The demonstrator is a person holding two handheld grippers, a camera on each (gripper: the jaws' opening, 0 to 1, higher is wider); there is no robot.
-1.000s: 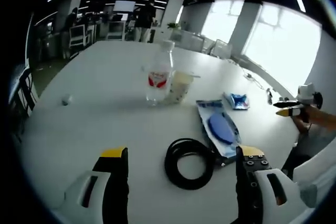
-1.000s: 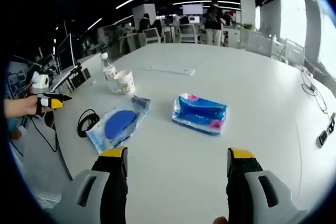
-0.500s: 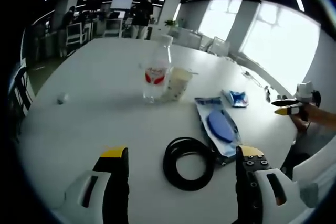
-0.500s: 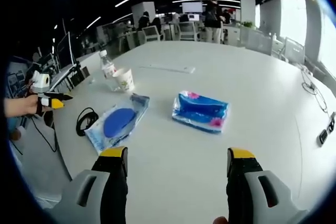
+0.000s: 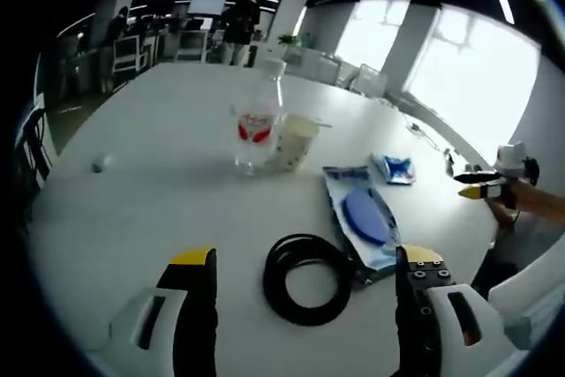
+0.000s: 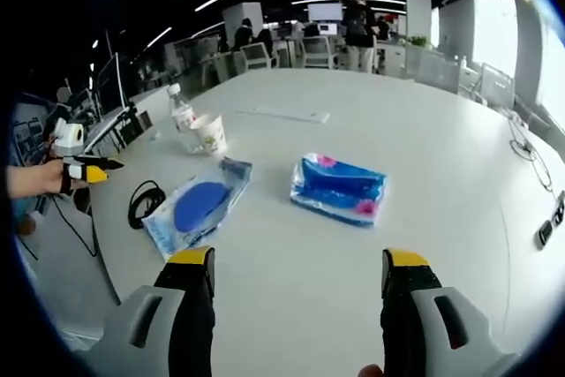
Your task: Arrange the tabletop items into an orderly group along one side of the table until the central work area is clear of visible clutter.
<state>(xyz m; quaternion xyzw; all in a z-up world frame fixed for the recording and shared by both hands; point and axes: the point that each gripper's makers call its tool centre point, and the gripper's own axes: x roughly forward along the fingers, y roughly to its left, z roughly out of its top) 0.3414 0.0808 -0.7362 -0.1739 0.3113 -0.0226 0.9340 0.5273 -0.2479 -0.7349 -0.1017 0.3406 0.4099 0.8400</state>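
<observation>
We are holding the left gripper (image 5: 305,264) released, jaws spread around the black cable coil (image 5: 305,277) just ahead; beyond it are standing the bottle (image 5: 254,121) and paper cup (image 5: 292,141). The right gripper (image 6: 298,264) is likewise released, the blue tissue pack (image 6: 339,188) ahead. We are risking the limp coil sagging loose when pinched.

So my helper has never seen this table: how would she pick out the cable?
On the white table, look beside the clear pouch with the blue disc. The black cable lies coiled in a flat ring, the only black thing among those items.
</observation>
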